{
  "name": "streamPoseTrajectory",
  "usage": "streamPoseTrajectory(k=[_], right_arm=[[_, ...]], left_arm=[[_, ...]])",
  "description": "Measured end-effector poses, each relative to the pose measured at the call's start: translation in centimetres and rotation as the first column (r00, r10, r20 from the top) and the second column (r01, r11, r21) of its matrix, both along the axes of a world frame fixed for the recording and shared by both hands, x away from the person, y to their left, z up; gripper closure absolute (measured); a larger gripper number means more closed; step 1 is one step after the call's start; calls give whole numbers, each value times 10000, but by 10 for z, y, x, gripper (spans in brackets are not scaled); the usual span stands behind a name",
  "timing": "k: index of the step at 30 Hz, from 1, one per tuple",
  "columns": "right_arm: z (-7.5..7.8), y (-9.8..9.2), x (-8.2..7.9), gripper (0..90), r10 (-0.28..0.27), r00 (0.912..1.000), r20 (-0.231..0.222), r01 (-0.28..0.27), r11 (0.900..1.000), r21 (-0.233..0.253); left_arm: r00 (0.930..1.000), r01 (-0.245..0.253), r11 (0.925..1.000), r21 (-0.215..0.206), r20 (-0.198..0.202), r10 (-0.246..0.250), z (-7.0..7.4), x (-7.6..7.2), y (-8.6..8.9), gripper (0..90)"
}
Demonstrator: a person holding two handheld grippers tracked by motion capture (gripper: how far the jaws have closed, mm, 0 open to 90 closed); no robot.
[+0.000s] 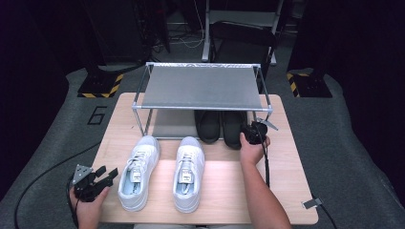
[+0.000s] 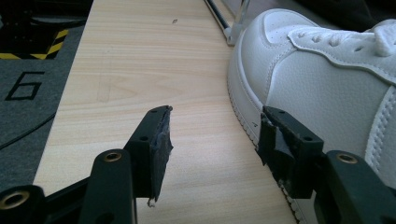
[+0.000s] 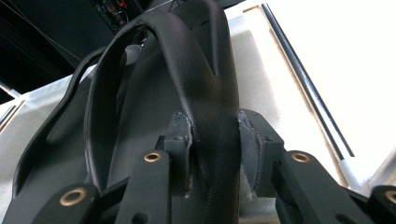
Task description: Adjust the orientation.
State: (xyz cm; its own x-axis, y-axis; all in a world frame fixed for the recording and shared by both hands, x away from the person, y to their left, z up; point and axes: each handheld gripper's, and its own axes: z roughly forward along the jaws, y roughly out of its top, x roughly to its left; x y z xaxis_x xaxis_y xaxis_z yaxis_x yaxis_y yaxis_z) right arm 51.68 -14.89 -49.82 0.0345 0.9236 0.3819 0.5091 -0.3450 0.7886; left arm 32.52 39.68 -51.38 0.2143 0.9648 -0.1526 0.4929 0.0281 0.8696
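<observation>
- A figure "6" (image 1: 97,115) is marked on the grey floor left of the tabletop (image 1: 282,191); it is also seen at the left edge of the left tool's view. Yellow-and-black hazard stripes (image 1: 101,90) are seen on a stand base beyond it. The label on the tongue of the white shoes is too small to be read.
- The right tool (image 1: 251,132) is held at the near right corner of the rack (image 1: 203,86), the right hand (image 1: 252,149) being stretched forward from the near edge.
- In the right tool's view the heel rim of a black shoe (image 3: 205,84) is clamped between its jaws; this shoe (image 1: 233,128) lies under the rack on the lower shelf, beside a second black shoe (image 1: 208,125).
- The left tool (image 1: 106,175) is held low over the near left corner of the tabletop, its jaws spread apart and nothing held between them.
- In the left tool's view the left white shoe (image 2: 327,79) lies just beside the right-hand jaw; touching cannot be told.
- Two white shoes (image 1: 139,172) (image 1: 188,171) are stood side by side on the tabletop, toes toward the rack, between the two tools.
</observation>
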Motion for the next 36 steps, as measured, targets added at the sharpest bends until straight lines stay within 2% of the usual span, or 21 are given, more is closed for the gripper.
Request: streamPoseTrajectory(k=[6, 12, 18, 20, 22, 24, 30, 33, 36], right_arm=[[-3, 3, 2, 662, -68, 10000, -24, 69, 10000, 50], [-4, 3, 6, 662, -180, 9998, 6, 180, 9998, 92], [-6, 6, 10, 661, -315, 9995, 21, 314, 9987, 403], [-7, 6, 11, 661, -325, 9995, 54, 323, 9987, 387], [-6, 8, 12, 661, -395, 9992, -19, 395, 9982, 453], [-6, 7, 14, 661, -375, 9992, 118, 370, 9987, 363], [-5, 7, 16, 661, -603, 9982, 38, 602, 9979, 248], [-6, 7, 17, 660, -549, 9985, 55, 548, 9983, 188], [-6, 9, 18, 660, -643, 9979, -23, 643, 9976, 262]], left_arm=[[9998, -143, 9998, -99, 119, 144, -1, 0, 2, 436], [9999, -107, 9999, -82, -15, 107, -1, 0, 2, 436], [9998, -191, 9997, -149, -40, 190, -1, -2, 5, 436], [9992, -362, 9991, -241, 153, 366, -2, -2, 6, 436], [9997, -257, 9994, -225, -17, 257, -1, -3, 8, 436], [9995, -300, 9993, -233, 73, 301, -2, -3, 8, 436], [9995, -295, 9992, -259, 53, 297, -2, -4, 10, 436], [9995, -309, 9992, -265, 51, 310, -2, -4, 10, 436], [9997, -236, 9994, -260, 36, 237, -1, -4, 9, 436]])
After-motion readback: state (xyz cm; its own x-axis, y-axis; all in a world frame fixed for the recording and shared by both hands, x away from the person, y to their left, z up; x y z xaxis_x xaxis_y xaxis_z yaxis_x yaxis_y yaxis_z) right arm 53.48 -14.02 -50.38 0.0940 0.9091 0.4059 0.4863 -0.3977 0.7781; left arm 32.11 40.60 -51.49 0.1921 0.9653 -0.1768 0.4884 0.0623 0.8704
